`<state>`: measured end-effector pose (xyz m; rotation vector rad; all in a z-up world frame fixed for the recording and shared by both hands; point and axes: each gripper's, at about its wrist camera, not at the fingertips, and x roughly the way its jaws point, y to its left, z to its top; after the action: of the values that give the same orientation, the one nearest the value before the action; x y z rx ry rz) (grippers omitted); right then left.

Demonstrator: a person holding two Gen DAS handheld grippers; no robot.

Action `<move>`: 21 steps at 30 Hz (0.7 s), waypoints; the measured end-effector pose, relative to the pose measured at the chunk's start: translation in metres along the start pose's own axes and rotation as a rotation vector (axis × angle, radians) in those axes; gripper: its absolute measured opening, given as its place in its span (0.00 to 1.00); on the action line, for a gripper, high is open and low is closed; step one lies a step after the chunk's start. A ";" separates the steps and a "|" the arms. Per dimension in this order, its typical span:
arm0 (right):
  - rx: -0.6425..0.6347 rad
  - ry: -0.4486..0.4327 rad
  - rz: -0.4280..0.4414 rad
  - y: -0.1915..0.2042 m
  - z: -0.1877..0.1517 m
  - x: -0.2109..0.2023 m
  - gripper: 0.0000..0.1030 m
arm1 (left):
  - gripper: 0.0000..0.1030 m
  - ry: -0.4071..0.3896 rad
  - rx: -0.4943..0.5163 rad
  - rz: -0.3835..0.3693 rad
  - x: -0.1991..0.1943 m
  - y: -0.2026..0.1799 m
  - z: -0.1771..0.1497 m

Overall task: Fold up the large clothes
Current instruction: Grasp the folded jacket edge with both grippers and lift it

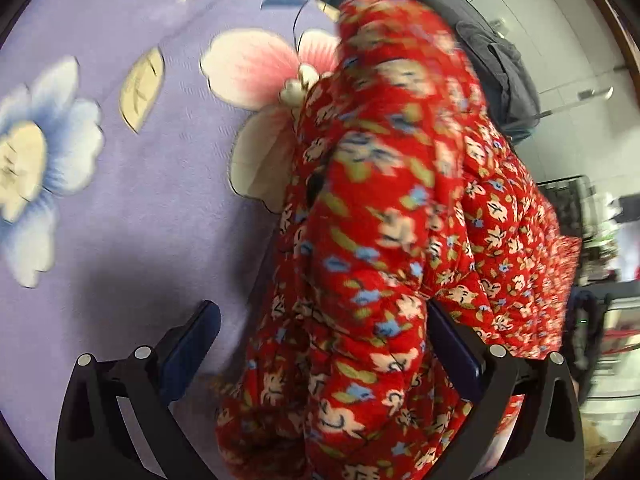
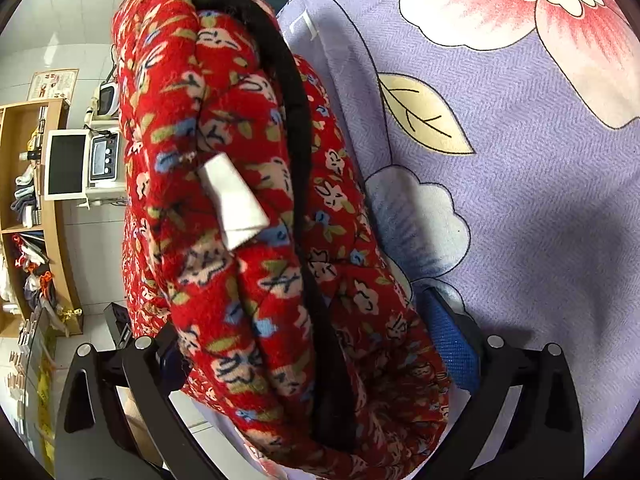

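A thick red padded garment (image 1: 380, 200) with a small flower print hangs bunched over the edge of a lilac flowered bedsheet (image 1: 140, 200). My left gripper (image 1: 324, 332) stands open. The cloth lies between its fingers and rests against the right finger (image 1: 456, 344), while the left finger (image 1: 196, 336) is apart from it. In the right wrist view the garment (image 2: 240, 120) shows a black trim (image 2: 296, 120) and a white label (image 2: 236, 204). My right gripper (image 2: 312, 344) is shut on a fat fold of it that fills the gap between both fingers.
The bedsheet (image 2: 520, 200) spreads to the right. Dark clothes (image 1: 496, 60) lie heaped at the far edge of the bed. A wooden shelf (image 2: 24, 200) with folded items and a white screen (image 2: 66, 164) stand on the tiled floor to the left.
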<state>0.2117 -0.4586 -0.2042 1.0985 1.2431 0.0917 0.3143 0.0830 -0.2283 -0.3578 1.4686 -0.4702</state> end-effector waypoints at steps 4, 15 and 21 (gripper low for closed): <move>-0.006 0.004 0.013 0.007 0.002 -0.002 0.95 | 0.96 0.028 0.008 -0.076 0.004 0.008 0.002; -0.021 0.028 0.066 -0.003 0.010 -0.002 0.95 | 0.96 0.044 0.083 -0.178 0.019 -0.005 0.019; -0.038 0.041 0.073 0.004 0.025 0.008 0.95 | 0.96 0.079 0.121 -0.163 0.024 -0.012 0.033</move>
<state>0.2362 -0.4671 -0.2086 1.1141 1.2329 0.1929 0.3472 0.0584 -0.2403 -0.3671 1.4853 -0.7074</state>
